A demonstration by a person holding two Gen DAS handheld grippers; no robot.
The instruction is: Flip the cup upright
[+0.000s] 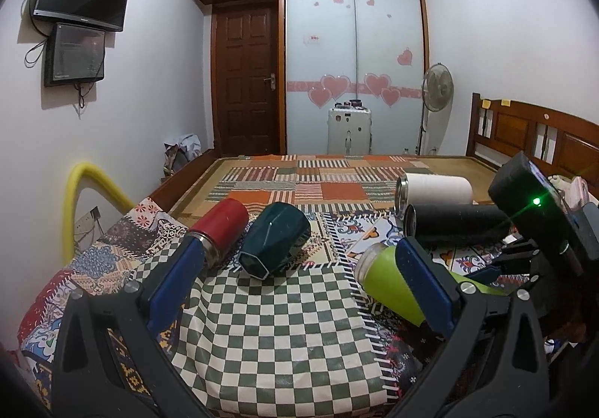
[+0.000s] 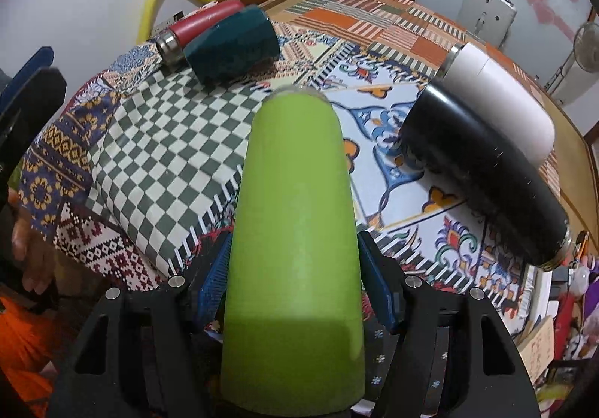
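Observation:
A lime green cup (image 2: pixel 295 215) lies lengthwise between the blue pads of my right gripper (image 2: pixel 295 268), which is shut on its body, mouth pointing away. In the left wrist view the green cup (image 1: pixel 385 283) shows at the right, tilted, partly behind my left gripper's right finger. My left gripper (image 1: pixel 299 260) is open and empty above the green checkered cloth (image 1: pixel 277 324). A dark green faceted cup (image 1: pixel 275 244) and a red cup (image 1: pixel 219 227) lie on their sides ahead of it.
A black cup (image 2: pixel 483 174) and a white cup (image 2: pixel 501 96) lie on their sides at the right on the patterned bedspread (image 2: pixel 393 111). A yellow tube (image 1: pixel 80 200) stands at the bed's left edge. The wooden headboard (image 1: pixel 531 133) is at the far right.

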